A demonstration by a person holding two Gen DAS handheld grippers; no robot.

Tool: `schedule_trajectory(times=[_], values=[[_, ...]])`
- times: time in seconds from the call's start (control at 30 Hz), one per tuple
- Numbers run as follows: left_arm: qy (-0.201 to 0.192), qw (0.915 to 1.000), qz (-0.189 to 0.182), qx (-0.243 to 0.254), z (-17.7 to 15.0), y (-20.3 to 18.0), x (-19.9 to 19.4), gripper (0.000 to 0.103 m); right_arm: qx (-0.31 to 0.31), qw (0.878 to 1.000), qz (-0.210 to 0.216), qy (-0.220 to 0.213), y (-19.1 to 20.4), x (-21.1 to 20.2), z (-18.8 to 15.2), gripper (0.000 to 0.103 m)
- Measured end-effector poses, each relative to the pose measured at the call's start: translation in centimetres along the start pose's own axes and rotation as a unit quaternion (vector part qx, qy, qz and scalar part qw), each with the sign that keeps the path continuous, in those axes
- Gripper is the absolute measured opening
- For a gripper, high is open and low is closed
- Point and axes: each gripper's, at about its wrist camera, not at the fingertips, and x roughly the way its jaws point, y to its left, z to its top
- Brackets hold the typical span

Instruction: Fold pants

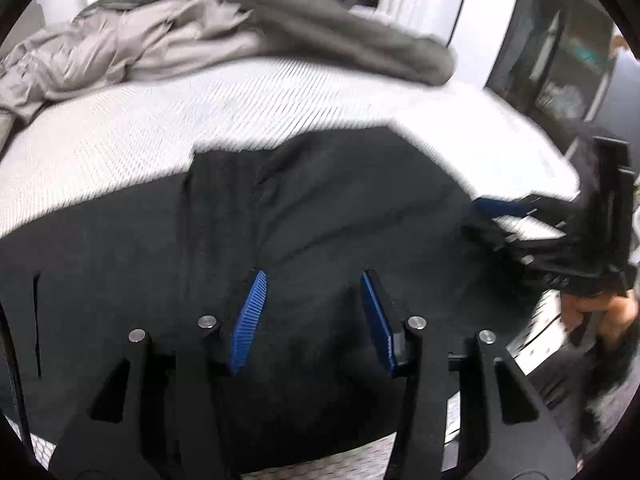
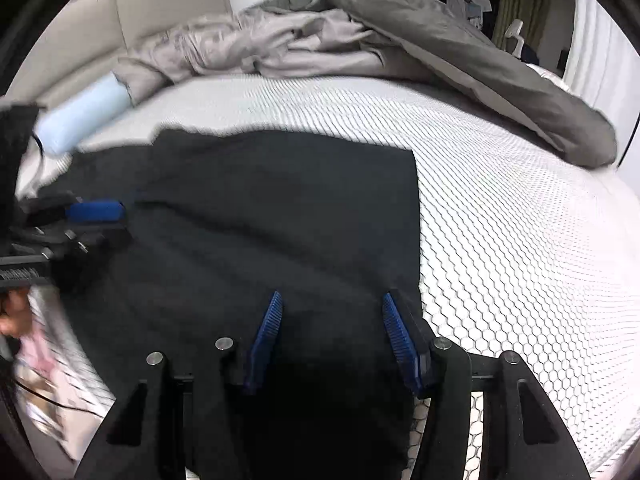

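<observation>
Blue ribbed pads (image 1: 250, 320) of the left gripper (image 1: 312, 280) sit nearest the lens, spread wide apart with nothing between them, hanging just over the black pants (image 1: 320, 208). From the right wrist view, the right gripper (image 2: 330, 300) shows the same: both fingers are parted, gripping nothing, poised over the near right edge of the cloth.

Black pants lie spread flat on the white mattress (image 2: 520, 220), whose honeycomb cover gives a broad, level surface for folding. One straight edge of the cloth runs beside the right gripper's outer finger, so that tool looks placed to take hold at the border. By my judgement, both tools are open and low because a fresh grip on the fabric is the next step; a fold is not yet under way.

Rumpled grey bedding (image 2: 360, 40) is pushed to the far side, likely to keep the working area free. A pale blue roll (image 2: 80, 114) rests near the headboard (image 2: 120, 8).

No brand, label or writing can be read; blur hides fine detail.
</observation>
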Motion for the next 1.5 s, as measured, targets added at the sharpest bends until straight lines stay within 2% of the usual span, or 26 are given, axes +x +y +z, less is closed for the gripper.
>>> schedule_trajectory(times=[0.1, 0.23, 0.27, 0.3, 0.4, 0.47, 0.5, 0.53, 0.6, 0.67, 0.73, 0.77, 0.83, 0.9, 0.97, 1.07, 1.13, 1.17, 1.23, 1.3, 1.33, 1.43, 1.5], values=[[0.004, 0.9997, 0.012, 0.023, 2.6, -1.2, 1.1, 0.045, 0.017, 0.999, 0.044, -0.008, 0.7, 0.3, 3.0, 0.055], [0.084, 0.9956, 0.028, 0.031, 3.8, 0.0, 6.6, 0.043, 0.007, 0.997, 0.058, 0.058, 1.5, 5.3, 5.5, 0.055], [0.083, 0.9959, 0.019, 0.03, 3.6, 0.4, 6.9, 0.041, 0.005, 0.996, 0.054, 0.074, 1.4, 6.5, 5.5, 0.051], [0.075, 0.9967, 0.006, 0.03, 3.4, 0.9, 6.6, 0.037, -0.006, 0.995, 0.043, 0.085, 1.6, 7.0, 4.8, 0.05], [0.064, 0.9976, -0.007, 0.025, 2.7, 2.3, 5.0, 0.03, -0.07, 0.994, -0.045, 0.073, 1.3, 6.0, 3.6, 0.05], [0.063, 0.9977, -0.001, 0.023, 2.5, 2.6, 4.2, 0.03, -0.051, 0.992, -0.082, 0.076, -0.3, 5.5, 3.2, 0.05], [0.065, 0.9975, 0.011, 0.026, 2.4, 2.5, 3.6, 0.03, -0.04, 0.993, -0.082, 0.075, -0.5, 5.7, 3.2, 0.05], [0.063, 0.9973, 0.025, 0.028, 2.5, 2.2, 2.8, 0.031, -0.03, 0.994, -0.074, 0.071, -0.8, 5.4, 3.3, 0.05], [0.042, 0.9981, 0.025, 0.037, 3.1, 1.7, 1.3, 0.031, -0.023, 0.997, -0.049, 0.047, -0.8, 3.9, 3.8, 0.05], [0.031, 0.9984, 0.021, 0.043, 4.2, 1.1, 1.0, 0.034, -0.008, 1.0, 0.01, 0.017, -0.4, 2.7, 4.6, 0.051], [0.041, 0.9975, 0.035, 0.045, 5.3, 0.9, 2.3, 0.034, 0.006, 0.998, 0.056, 0.003, 0.5, 3.3, 6.4, 0.053], [0.055, 0.9963, 0.049, 0.044, 5.7, 1.4, 3.7, 0.034, 0.01, 0.998, 0.064, 0.007, 0.8, 4.4, 7.1, 0.053], [0.082, 0.9945, 0.056, 0.032, 5.8, 2.9, 6.1, 0.031, 0.028, 0.996, 0.075, 0.05, 1.2, 7.6, 7.6, 0.053], [0.085, 0.9957, 0.035, 0.01, 5.4, 4.4, 6.8, 0.02, 0.003, 0.996, 0.043, 0.077, 1.6, 9.6, 7.4, 0.052], [0.076, 0.9971, 0.01, 0.001, 5.0, 5.5, 5.7, 0.02, -0.045, 0.996, -0.013, 0.079, 1.5, 9.6, 7.0, 0.052], [0.075, 0.9968, 0.025, 0.008, 4.6, 6.1, 4.4, 0.02, -0.037, 0.993, -0.077, 0.081, -0.8, 8.6, 6.5, 0.053], [0.074, 0.9962, 0.045, 0.006, 4.4, 6.0, 3.4, 0.02, -0.002, 0.992, -0.096, 0.079, -3.4, 8.2, 6.3, 0.059], [0.069, 0.9958, 0.059, 0.006, 4.5, 5.8, 2.7, 0.021, 0.024, 0.993, -0.089, 0.075, -4.5, 7.8, 6.3, 0.059], [0.047, 0.9975, 0.051, 0.015, 4.9, 4.9, 1.3, 0.021, 0.053, 0.995, -0.074, 0.048, -5.4, 6.3, 6.8, 0.058], [0.029, 0.9985, 0.042, 0.019, 6.1, 3.9, 0.7, 0.023, 0.051, 0.997, -0.061, 0.014, -4.8, 4.6, 7.5, 0.058], [0.029, 0.9985, 0.041, 0.024, 6.6, 3.5, 1.0, 0.024, 0.049, 0.998, -0.037, -0.003, -4.0, 4.1, 8.2, 0.058], [0.055, 0.9967, 0.052, 0.031, 8.0, 2.9, 4.0, 0.025, 0.033, 0.999, 0.032, -0.006, -1.1, 5.4, 10.5, 0.058], [0.086, 0.9938, 0.063, 0.029, 7.9, 3.6, 6.6, 0.025, 0.021, 0.999, 0.036, 0.021, 1.0, 7.7, 11.2, 0.058]])
